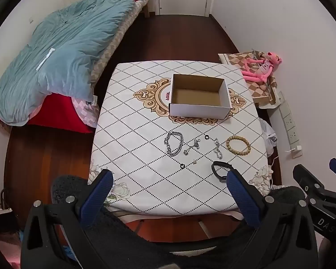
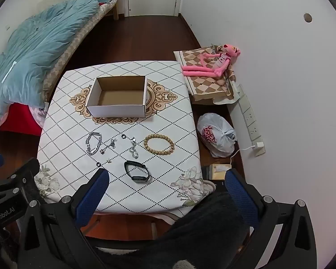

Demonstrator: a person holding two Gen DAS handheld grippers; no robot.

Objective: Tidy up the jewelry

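An open, empty cardboard box (image 1: 199, 96) (image 2: 117, 96) stands mid-table. In front of it lie a silver chain bracelet (image 1: 174, 146) (image 2: 93, 143), a small silver charm piece (image 1: 191, 147) (image 2: 107, 146), a thin silver chain (image 1: 217, 149) (image 2: 133, 149), a wooden bead bracelet (image 1: 238, 145) (image 2: 159, 144), small dark rings (image 1: 206, 137) (image 2: 123, 136) and a black wristband (image 1: 219, 171) (image 2: 137, 170). My left gripper (image 1: 169, 179) and right gripper (image 2: 166, 177) are open and empty, hovering above the table's near edge.
The table (image 1: 145, 179) wears a white diamond-pattern cloth. A bed with a blue quilt (image 1: 62, 51) is at left. A pink plush toy (image 2: 215, 63) lies on a checked stand at right. A plastic bag (image 2: 217, 137) and a wall power strip (image 2: 249, 114) are by the right wall.
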